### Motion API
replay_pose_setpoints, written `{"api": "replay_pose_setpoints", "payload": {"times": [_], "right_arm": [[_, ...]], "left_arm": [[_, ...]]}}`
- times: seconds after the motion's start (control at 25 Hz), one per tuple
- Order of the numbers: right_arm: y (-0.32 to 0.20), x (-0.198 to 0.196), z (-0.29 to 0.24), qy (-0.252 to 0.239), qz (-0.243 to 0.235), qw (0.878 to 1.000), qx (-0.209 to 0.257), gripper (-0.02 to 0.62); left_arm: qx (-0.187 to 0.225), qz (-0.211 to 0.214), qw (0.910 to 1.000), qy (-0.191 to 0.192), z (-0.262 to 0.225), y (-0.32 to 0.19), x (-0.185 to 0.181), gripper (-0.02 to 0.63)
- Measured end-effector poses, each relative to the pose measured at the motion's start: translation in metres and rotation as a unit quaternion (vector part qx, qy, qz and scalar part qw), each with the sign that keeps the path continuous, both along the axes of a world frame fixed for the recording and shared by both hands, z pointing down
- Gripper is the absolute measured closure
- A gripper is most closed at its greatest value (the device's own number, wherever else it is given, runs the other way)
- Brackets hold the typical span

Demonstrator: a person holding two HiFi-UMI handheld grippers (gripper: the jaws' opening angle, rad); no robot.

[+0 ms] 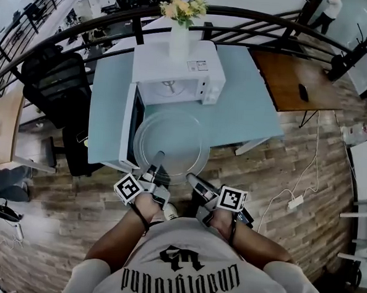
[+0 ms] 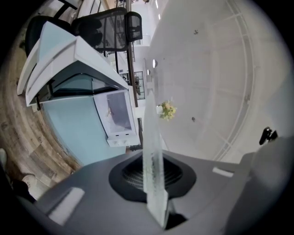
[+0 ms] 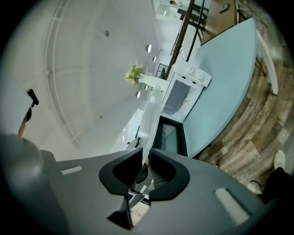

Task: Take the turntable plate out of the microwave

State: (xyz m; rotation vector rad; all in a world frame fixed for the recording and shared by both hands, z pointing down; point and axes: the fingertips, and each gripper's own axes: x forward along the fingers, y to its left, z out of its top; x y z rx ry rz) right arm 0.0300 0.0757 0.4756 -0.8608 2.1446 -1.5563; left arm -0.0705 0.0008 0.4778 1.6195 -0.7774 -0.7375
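At centre frame stood one pale blue desk [image 1: 254, 97] on a wood-plank floor [image 1: 279, 198] — one white microwave [image 1: 176, 68], door open, one flower vase [image 1: 179, 40] on top. One glass turntable plate [image 1: 171, 139] hung just below the microwave, outside it — two grippers, the left hand-held gripper [image 1: 156, 160] and the right hand-held gripper [image 1: 192, 179], each pinched its near rim.

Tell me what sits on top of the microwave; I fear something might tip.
A white vase of flowers stands on the microwave, beside a small label. The patch under the vase is covered.
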Motion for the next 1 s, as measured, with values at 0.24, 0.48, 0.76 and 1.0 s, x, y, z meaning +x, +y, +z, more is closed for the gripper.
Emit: {"api": "replay_pose_setpoints", "payload": {"times": [0.24,0.48,0.76,1.0], "right_arm": [[0.026,0.016,-0.010,0.002,-0.018,1.000,0.015,0.549],[0.049,0.049,-0.021,0.001,-0.053,0.998,0.027,0.549],[0.087,0.098,-0.023,0.000,-0.088,0.996,0.029,0.549],[0.125,0.141,-0.017,0.010,-0.114,0.993,0.028,0.549]], "left_arm": [[0.015,-0.010,0.9998,0.000,-0.012,0.028,0.015,0.529],[0.027,-0.039,0.9989,0.007,-0.026,0.058,0.044,0.529],[0.029,-0.062,0.9976,0.008,-0.027,0.102,0.090,0.530],[0.032,-0.076,0.9966,0.007,-0.025,0.144,0.130,0.529]]}}
